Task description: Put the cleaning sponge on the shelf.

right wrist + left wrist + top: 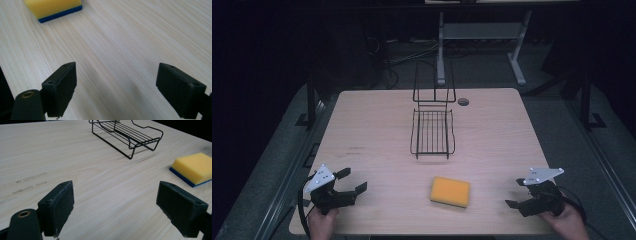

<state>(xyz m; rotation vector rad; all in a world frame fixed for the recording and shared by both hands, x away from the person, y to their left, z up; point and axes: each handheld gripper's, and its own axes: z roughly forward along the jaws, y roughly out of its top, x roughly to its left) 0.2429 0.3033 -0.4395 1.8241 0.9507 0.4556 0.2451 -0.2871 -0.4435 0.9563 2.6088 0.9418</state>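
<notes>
Pale wood table (pixel 377 125) takes up most of the high view, with nothing on it but a rack and a sponge. We order our notes from big to small.

Black wire rack (pixel 432 131) stands at centre frame, its tall back loop toward the top edge and its open tray toward us. It is empty.

Sponge (pixel 450 192) lies just below the rack's front, lower centre, apart from it and flat on the wood. Yellow foam on top, a thin blue layer underneath, corners square, no dents that we can see. In the left gripper view it sits at the right edge (pixel 193 168); in the right gripper view, at the upper left (pixel 56 8).

Left gripper (pixel 349 182) rests at lower left, jaws spread wide, nothing between them. Right gripper (pixel 514 192) sits at lower right, likewise spread wide and empty. Both are well apart from the sponge.

We judge the step to be the reach for the sponge, probably for the rack. Advice: bring one gripper in low, square the jaws across the short sides, and pinch at mid-height so both layers are caught. Foam gives, so we would close gently and lift straight up before heading for the tray.
</notes>
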